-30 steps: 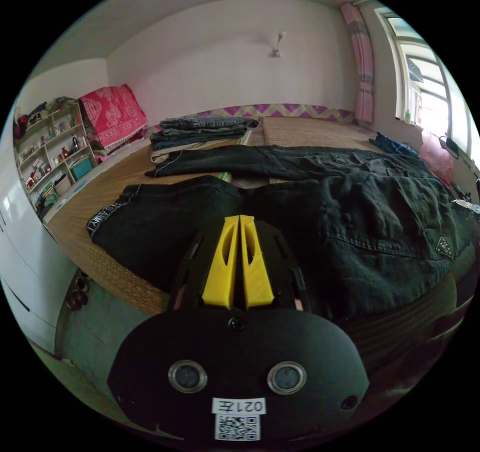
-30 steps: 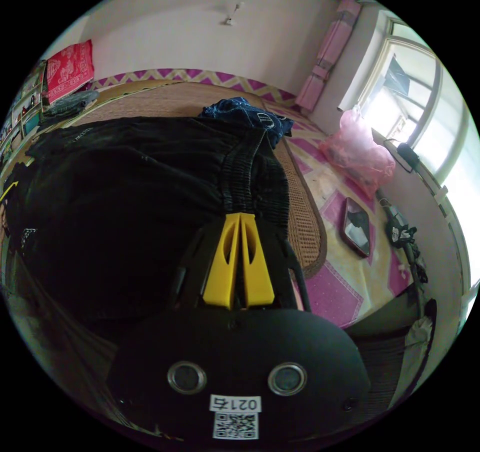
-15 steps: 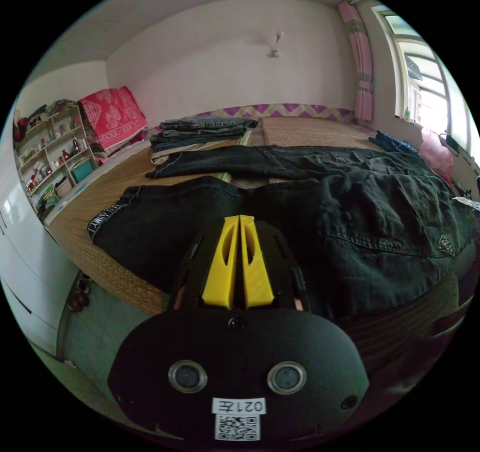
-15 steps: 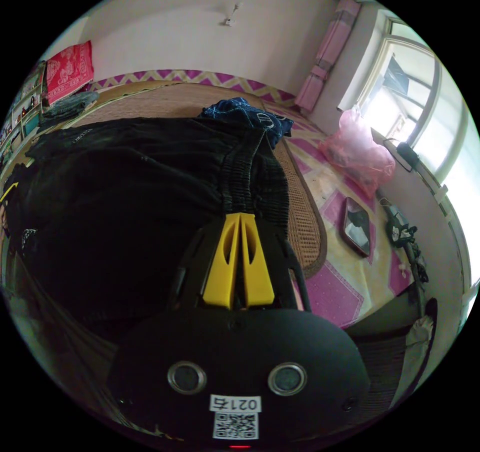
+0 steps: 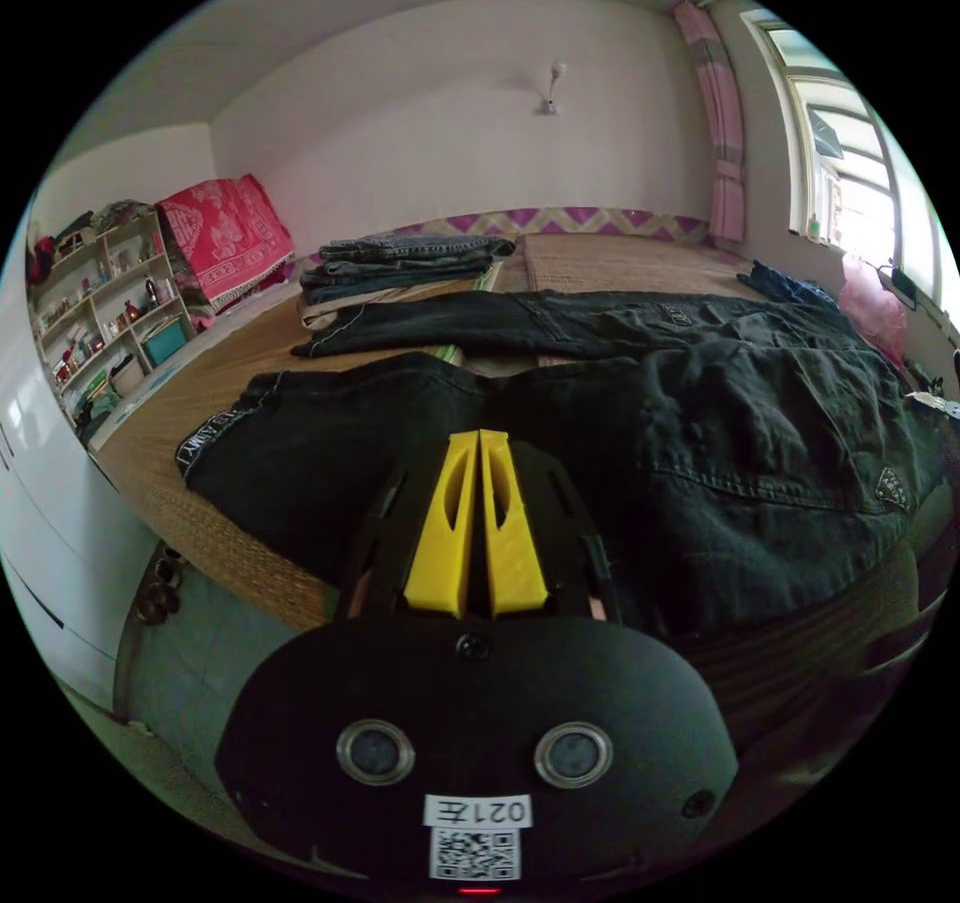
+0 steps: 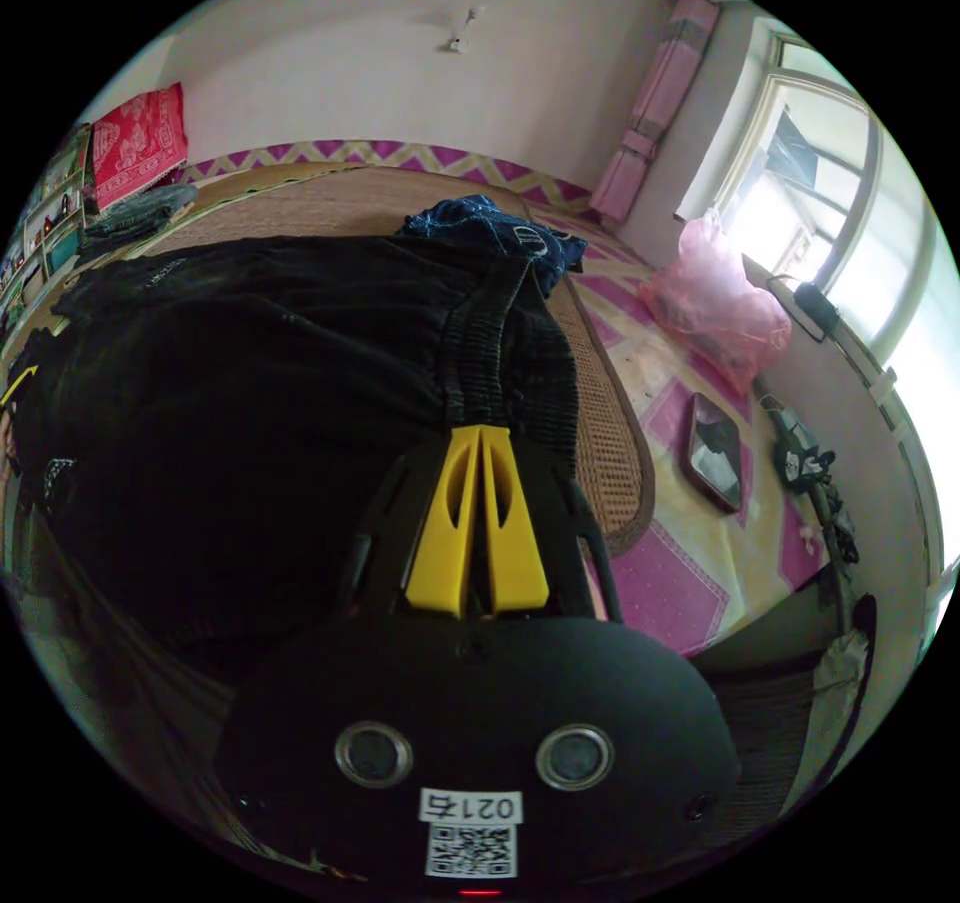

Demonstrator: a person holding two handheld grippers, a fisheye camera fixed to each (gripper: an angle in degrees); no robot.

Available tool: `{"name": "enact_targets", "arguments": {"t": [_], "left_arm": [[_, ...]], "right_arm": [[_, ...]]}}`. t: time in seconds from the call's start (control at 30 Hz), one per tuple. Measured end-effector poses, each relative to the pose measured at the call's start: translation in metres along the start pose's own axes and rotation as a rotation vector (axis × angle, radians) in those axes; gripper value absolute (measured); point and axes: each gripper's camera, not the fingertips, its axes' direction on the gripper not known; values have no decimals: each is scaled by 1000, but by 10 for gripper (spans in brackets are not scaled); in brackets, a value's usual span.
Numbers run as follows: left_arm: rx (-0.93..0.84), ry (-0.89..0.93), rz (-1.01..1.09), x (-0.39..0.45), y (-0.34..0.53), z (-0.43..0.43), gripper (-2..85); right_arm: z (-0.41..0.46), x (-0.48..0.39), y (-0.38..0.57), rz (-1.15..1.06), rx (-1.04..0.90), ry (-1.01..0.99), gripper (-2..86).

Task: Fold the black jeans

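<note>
On the woven mat (image 5: 200,383), we are seeing the black jeans (image 5: 700,443) lying spread out, legs apart. We are holding the left tongs (image 5: 480,435) clenched at the near leg and the right tongs (image 6: 482,431) clenched at the ribbed waistband; whether either is pinching cloth, we cannot tell.

From the left gripper view I have open woven mat (image 5: 620,258) at 12 o'clock beyond the black jeans (image 5: 700,443), reaching to the wall. A stack of folded jeans (image 5: 400,261) blocks the 11 o'clock corner, and a shelf unit (image 5: 100,303) stands at 9 o'clock. From the right gripper view, a blue garment (image 6: 490,228) sits at 12 o'clock touching the jeans; a pink bag (image 6: 715,308) and a tablet-like object (image 6: 712,448) crowd 2 to 3 o'clock.
</note>
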Motion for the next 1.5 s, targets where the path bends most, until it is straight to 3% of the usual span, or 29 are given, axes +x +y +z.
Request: {"name": "enact_targets", "arguments": {"t": [0.13, 0.23, 0.47, 0.77, 1.0, 1.23, 1.5], "left_arm": [[-78, 64, -58, -20, -23, -27, -8], [-13, 103, -135, -39, -26, -77, -1], [-115, 227, -358, -101, -29, -146, 71], [-123, 400, -675, -184, -52, -186, 85], [-100, 470, -868, -235, -63, -212, 87], [-96, 458, -902, -266, -98, -229, 84], [-132, 482, -887, -286, -131, -254, 75]], "right_arm": [[-23, 26, -1, 85, 52, 31, 4], [-74, 55, 12, 189, 131, 30, 52], [-108, 127, 54, 540, -20, -323, 95], [-86, 199, 60, 897, -17, -728, 107], [-92, 233, 50, 981, 1, -793, 119], [-107, 254, 30, 980, 3, -650, 119], [-95, 250, 3, 960, -77, -847, 122]]}}
